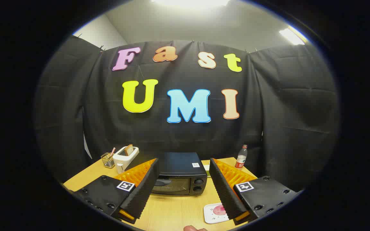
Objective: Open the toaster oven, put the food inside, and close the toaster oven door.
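Observation:
A black toaster oven (180, 175) stands on the wooden table (172, 208), its glass door shut and two knobs on its right side. My gripper (183, 184) is open, held above the table with nothing between its fingers; the oven lies beyond and between them. A white square plate (213, 214) with a pink piece of food (219, 210) rests on the table near my right finger, which partly covers it.
A white slot toaster (125, 157) with a slice of bread in it and a wire basket (108, 159) stand at the back left. A plastic bottle (242, 156) is at the back right. A fingertip (192, 228) shows at the table's near edge.

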`<action>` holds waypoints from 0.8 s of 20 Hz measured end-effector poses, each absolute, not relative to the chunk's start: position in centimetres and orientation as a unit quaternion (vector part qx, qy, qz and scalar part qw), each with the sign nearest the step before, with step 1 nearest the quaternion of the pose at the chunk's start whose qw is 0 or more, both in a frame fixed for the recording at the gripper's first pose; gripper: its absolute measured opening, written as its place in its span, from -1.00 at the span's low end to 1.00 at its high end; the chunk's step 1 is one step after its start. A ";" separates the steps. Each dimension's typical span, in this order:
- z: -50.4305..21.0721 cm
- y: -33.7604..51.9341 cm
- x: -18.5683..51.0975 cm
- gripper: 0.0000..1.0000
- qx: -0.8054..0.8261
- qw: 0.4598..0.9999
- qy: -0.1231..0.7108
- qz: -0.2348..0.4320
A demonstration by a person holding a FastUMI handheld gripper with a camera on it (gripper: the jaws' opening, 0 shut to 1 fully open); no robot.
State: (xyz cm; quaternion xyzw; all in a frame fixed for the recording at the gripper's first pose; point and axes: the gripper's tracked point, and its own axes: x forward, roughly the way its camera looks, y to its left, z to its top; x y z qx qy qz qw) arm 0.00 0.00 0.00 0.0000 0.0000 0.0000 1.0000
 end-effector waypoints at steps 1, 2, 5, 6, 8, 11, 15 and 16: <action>0.1 0.0 0.0 0.96 -0.002 1.000 0.000 0.001; 0.1 0.2 0.1 0.96 -0.003 1.000 0.000 0.002; 0.3 0.3 0.5 0.96 -0.002 1.000 -0.001 -0.001; 0.3 0.4 0.7 0.96 -0.002 1.000 0.001 0.000; 0.0 0.6 1.0 0.96 -0.004 1.000 0.006 0.004; -0.4 1.1 1.5 0.96 -0.006 1.000 0.013 0.007; -0.6 2.0 2.0 0.96 -0.008 1.000 0.016 0.017; -0.6 2.4 2.1 0.96 -0.007 1.000 0.018 0.020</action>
